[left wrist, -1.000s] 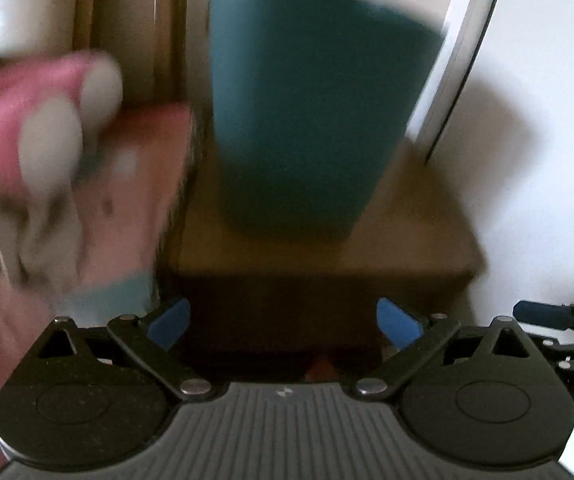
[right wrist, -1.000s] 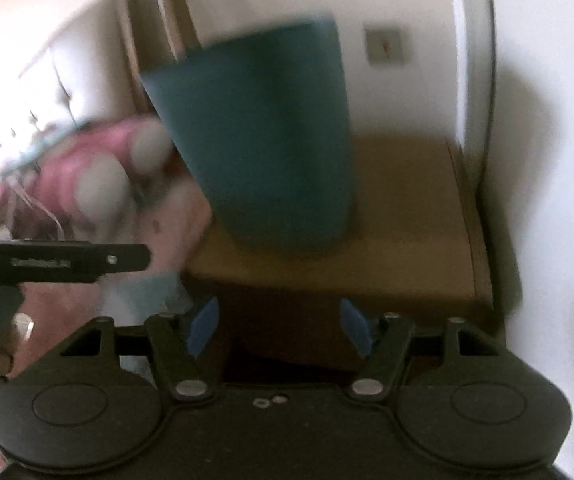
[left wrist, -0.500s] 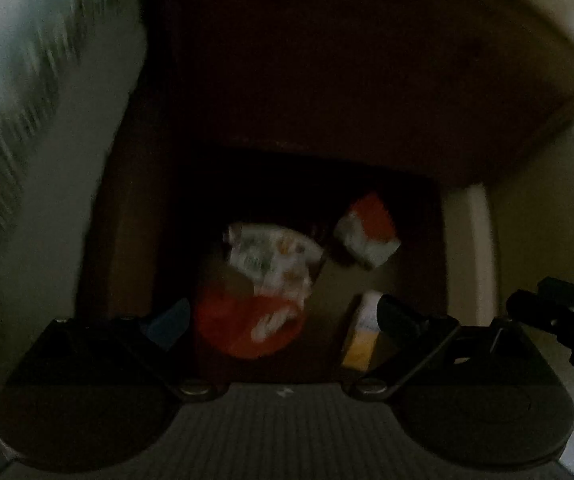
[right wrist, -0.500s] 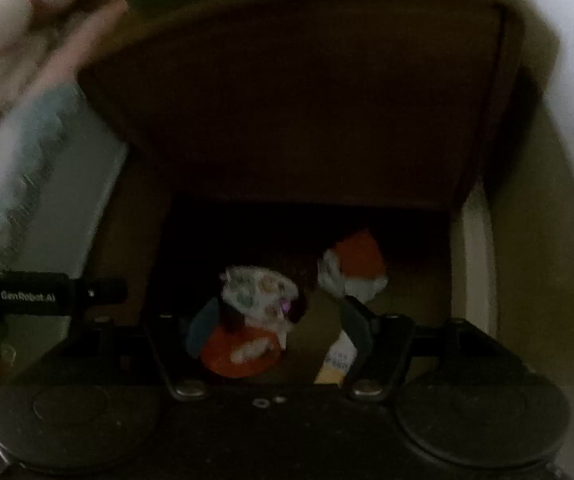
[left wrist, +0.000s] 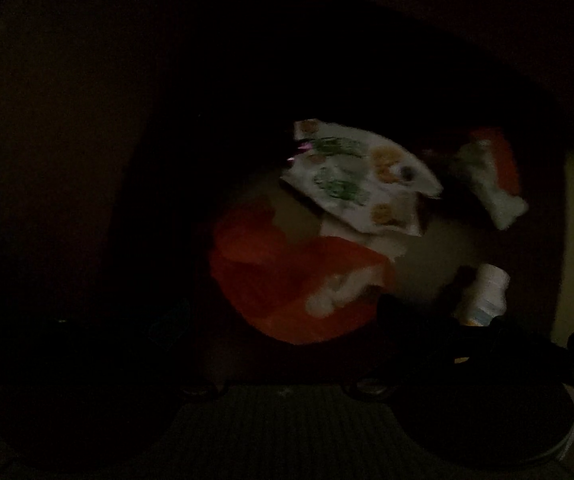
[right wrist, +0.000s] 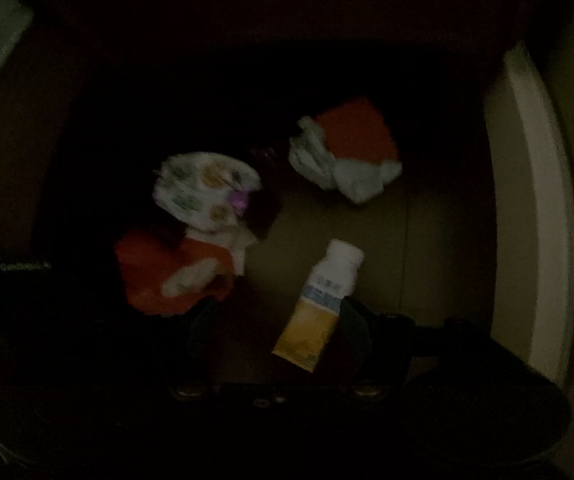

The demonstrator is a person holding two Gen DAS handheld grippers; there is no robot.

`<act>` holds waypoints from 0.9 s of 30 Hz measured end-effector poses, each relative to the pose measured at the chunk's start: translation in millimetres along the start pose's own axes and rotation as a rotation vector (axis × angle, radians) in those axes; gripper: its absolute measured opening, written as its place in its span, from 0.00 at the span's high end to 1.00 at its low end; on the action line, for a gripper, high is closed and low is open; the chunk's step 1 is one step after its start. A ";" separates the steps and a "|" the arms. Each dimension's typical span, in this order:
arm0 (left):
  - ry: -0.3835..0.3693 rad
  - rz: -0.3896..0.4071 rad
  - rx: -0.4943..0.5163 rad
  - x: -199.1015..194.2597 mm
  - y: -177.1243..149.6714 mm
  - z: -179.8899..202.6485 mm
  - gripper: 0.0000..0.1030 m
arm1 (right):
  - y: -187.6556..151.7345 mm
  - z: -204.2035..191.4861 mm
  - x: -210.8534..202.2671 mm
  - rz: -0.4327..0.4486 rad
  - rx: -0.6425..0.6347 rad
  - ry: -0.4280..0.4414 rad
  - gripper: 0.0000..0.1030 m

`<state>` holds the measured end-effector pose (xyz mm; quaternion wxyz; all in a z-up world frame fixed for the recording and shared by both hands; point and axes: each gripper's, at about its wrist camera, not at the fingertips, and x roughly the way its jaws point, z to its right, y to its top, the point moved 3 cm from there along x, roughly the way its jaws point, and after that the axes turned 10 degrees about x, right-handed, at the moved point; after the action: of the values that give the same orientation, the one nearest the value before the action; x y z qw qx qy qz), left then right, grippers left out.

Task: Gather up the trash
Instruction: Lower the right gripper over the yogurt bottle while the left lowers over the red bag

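Both tongs point down into the dark nook, right tongs (right wrist: 275, 320) spread apart over the yellow-white bottle (right wrist: 319, 304) on the floor, left tongs too dark to tell.

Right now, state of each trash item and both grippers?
Bottle: lying on its side, cap on.
Red bag: crumpled, on the floor.
Printed wrapper: crumpled, overlapping the red bag.
Red-and-white wrapper: crumpled, apart from the rest.
Left gripper, right gripper: too dark to tell.
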<state>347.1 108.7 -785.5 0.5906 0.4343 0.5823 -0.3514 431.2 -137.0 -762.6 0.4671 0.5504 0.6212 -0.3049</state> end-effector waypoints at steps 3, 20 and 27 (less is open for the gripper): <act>0.013 -0.014 -0.027 25.7 6.7 -4.9 0.03 | -1.4 13.2 30.6 -0.023 0.024 -0.014 0.36; 0.074 -0.074 -0.142 109.1 17.5 -22.7 0.27 | -0.4 31.8 122.8 -0.120 0.091 -0.130 0.36; 0.040 -0.053 -0.163 114.7 18.5 -29.2 0.41 | -0.5 32.2 136.8 -0.118 0.091 -0.160 0.38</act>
<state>361.5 153.0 -895.9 0.6029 0.3758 0.6319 -0.3097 444.4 -111.3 -900.2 0.4710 0.5075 0.5986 -0.4028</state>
